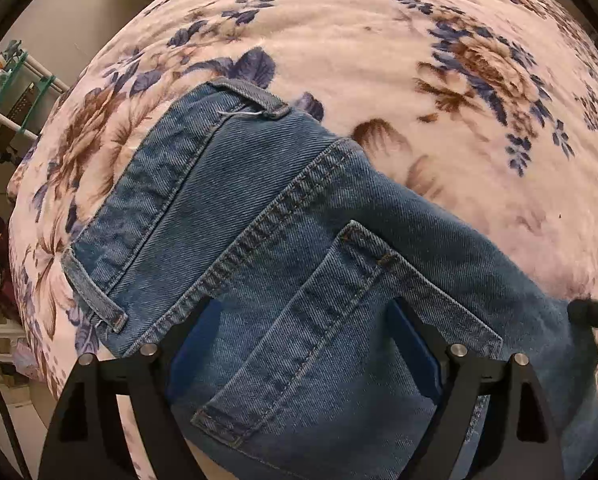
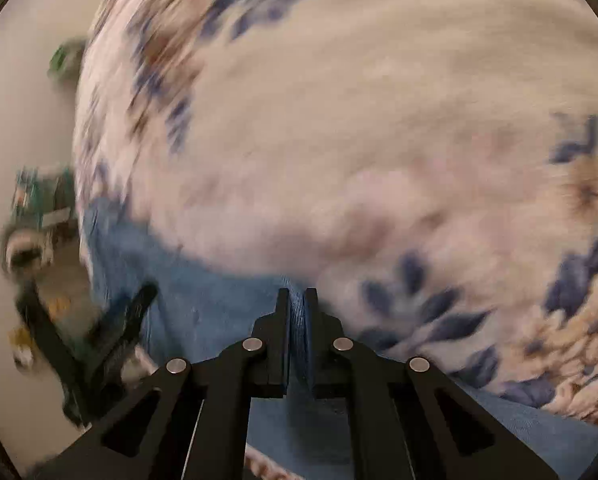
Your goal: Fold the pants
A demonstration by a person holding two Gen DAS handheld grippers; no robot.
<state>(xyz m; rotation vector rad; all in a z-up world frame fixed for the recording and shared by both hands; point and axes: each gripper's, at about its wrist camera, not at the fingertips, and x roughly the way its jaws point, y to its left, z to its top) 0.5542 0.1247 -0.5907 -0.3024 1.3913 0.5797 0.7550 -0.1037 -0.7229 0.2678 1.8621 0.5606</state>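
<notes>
The jeans (image 1: 283,248) lie spread across the floral blanket (image 1: 379,60) that covers the bed, waistband end toward the far left edge in my left wrist view. Their back faces up: I can see a belt loop (image 1: 255,98) at the far corner of the waistband, a second belt loop (image 1: 93,294) at the near left corner, the thick double-stitched seam running diagonally, and a back pocket (image 1: 339,328) right under me.

My left gripper (image 1: 303,340) hovers over that pocket with its fingers spread wide, one blue pad (image 1: 197,344) on each side of the pocket and denim showing between them (whether the pads touch the cloth I cannot tell). Nothing is pinched there.

My right gripper (image 2: 297,320) is nearly closed, and a thin fold of the blue denim (image 2: 203,300) stands clamped between its two black fingers (image 2: 281,320). This view is heavily blurred. The denim stretches from my fingertips away to the left, toward the bed's edge, with the blanket filling everything beyond. At lower left, over the denim, a dark shape looks like the left gripper (image 2: 139,304), well apart from my right one. Off the bed's left edge sits some blurred green clutter (image 2: 39,196).
</notes>
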